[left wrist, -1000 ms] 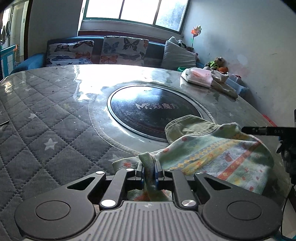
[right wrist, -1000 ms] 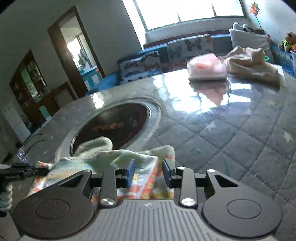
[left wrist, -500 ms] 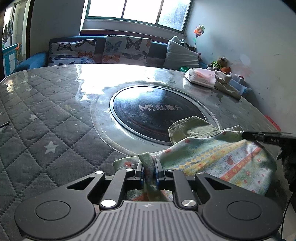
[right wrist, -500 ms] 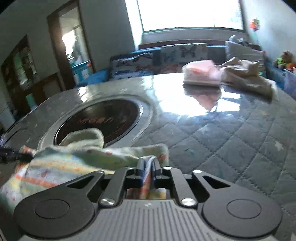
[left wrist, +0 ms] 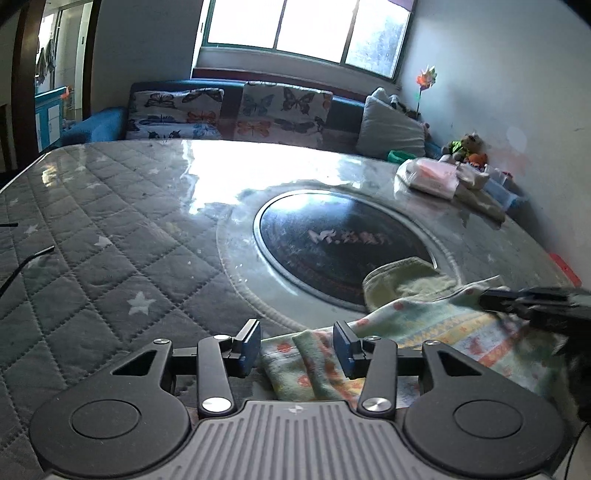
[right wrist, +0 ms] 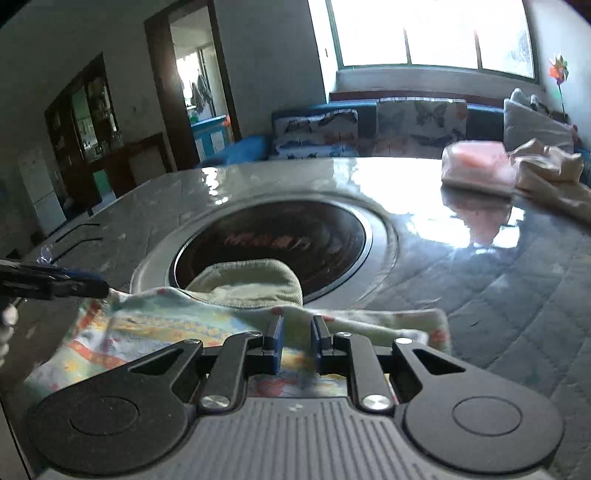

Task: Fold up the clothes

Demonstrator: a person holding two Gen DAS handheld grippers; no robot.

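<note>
Left gripper [left wrist: 295, 347] jaws have just been opening: half a second ago they pinched a bunched fold of the garment [left wrist: 424, 332], now they stand apart with the fold lying loose between them, pads off it. Right gripper [right wrist: 294, 339] jaws have just been opening a little after a pinch; a narrow gap shows, cloth lies under and between them, and whether the pads press it I cannot tell. Garment is small, pale green with orange and yellow patterned bands and a ribbed cuff, spread just ahead of both grippers. It lies on the quilted star-print table cover [left wrist: 110, 258] at the edge of a dark round inset [left wrist: 340, 243]. Beyond: folded pink cloth [right wrist: 476, 162], butterfly cushions [left wrist: 284, 107], window [left wrist: 306, 26].
</note>
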